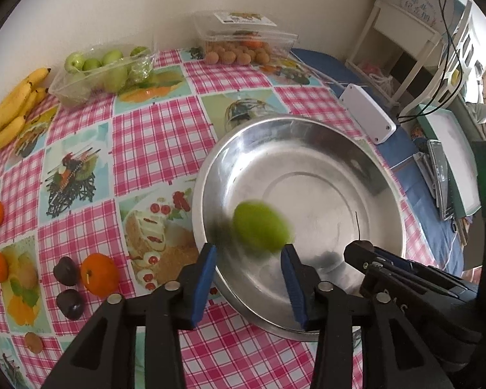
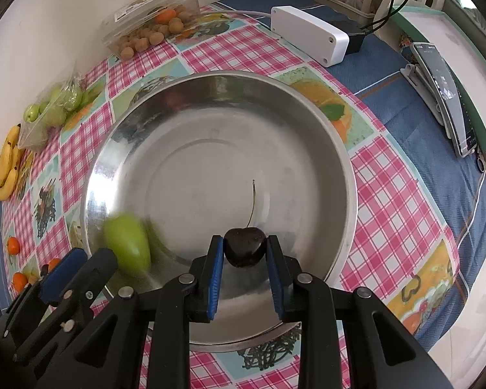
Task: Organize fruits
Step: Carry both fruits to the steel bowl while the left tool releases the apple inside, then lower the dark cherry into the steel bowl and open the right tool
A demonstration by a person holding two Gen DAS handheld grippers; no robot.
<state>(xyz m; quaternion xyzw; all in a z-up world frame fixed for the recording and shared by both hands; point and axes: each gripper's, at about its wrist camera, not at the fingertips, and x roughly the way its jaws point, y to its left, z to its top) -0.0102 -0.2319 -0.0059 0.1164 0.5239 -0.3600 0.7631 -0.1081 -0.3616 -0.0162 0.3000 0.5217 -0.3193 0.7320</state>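
A wide steel bowl sits on the checked tablecloth. A green fruit appears blurred over the bowl's near-left inner wall, just past my left gripper's blue pads and free of them. My left gripper stands open above the bowl's rim. My right gripper is shut on a dark cherry whose long stem points away from me, held over the bowl's near side. In the left wrist view the right gripper shows only its black tip, and the cherry's stem rises from it.
Bananas, a clear tub of green fruits and a clear box of small brown fruits line the far edge by the wall. Oranges and dark plums lie left of the bowl. A white box sits right.
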